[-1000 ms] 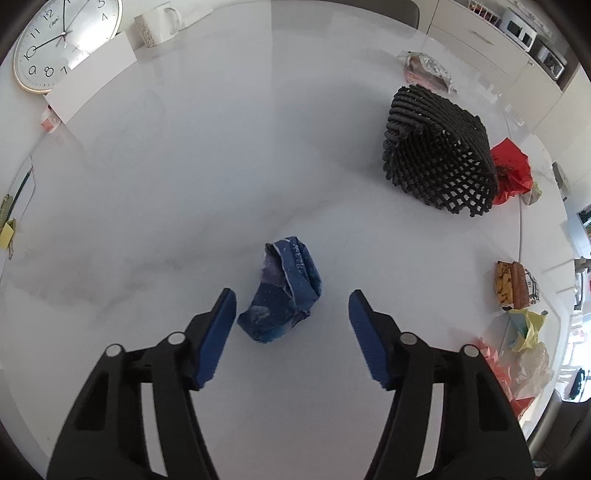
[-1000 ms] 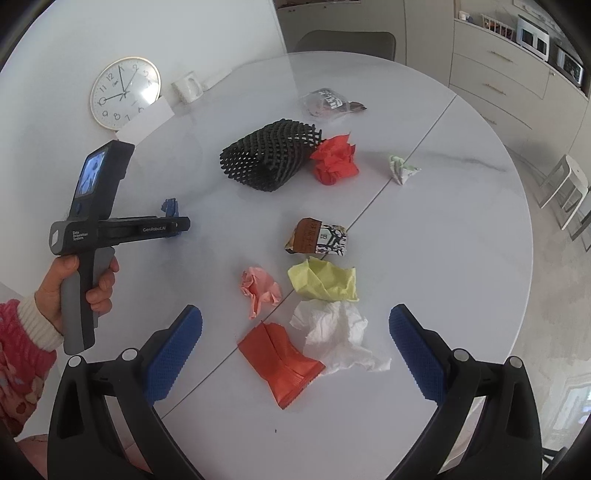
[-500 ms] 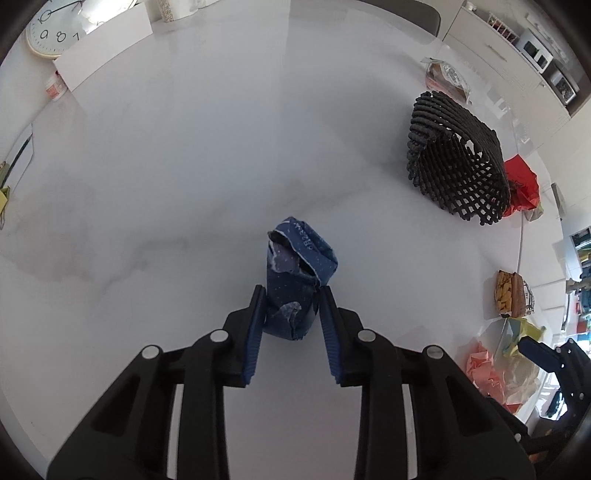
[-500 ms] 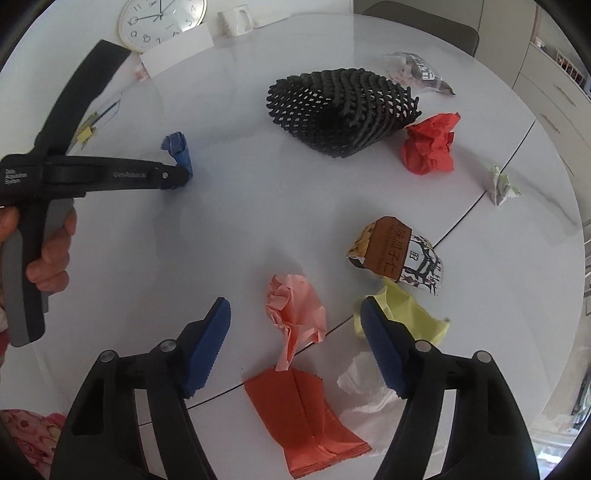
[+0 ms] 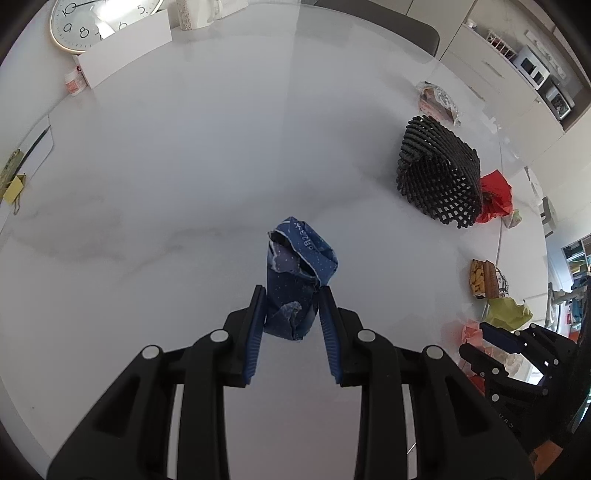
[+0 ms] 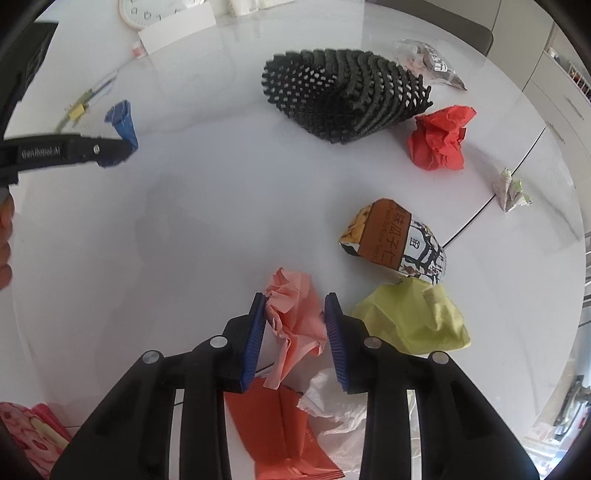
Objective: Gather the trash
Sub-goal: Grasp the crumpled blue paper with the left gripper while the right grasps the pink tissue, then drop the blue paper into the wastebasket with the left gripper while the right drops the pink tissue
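My left gripper (image 5: 291, 295) is shut on a crumpled dark blue wrapper (image 5: 299, 273) and holds it just above the white table; it also shows in the right wrist view (image 6: 122, 125). My right gripper (image 6: 295, 306) is shut on a crumpled pink paper (image 6: 295, 317) at the table's near side. A black mesh basket (image 5: 439, 170) lies tipped on its side at the far right; it also shows in the right wrist view (image 6: 343, 99).
Around the right gripper lie an orange wrapper (image 6: 280, 428), white tissue (image 6: 332, 410), yellow-green paper (image 6: 413, 317) and a snack packet (image 6: 395, 240). Red paper (image 6: 439, 136), a small folded paper (image 6: 511, 190) and a clear bag (image 6: 428, 61) lie near the basket. A clock (image 5: 88, 22) stands far left.
Both grippers went from wide open to shut: the left closed on the blue wrapper and lifted it slightly, the right moved down and closed on the pink paper.
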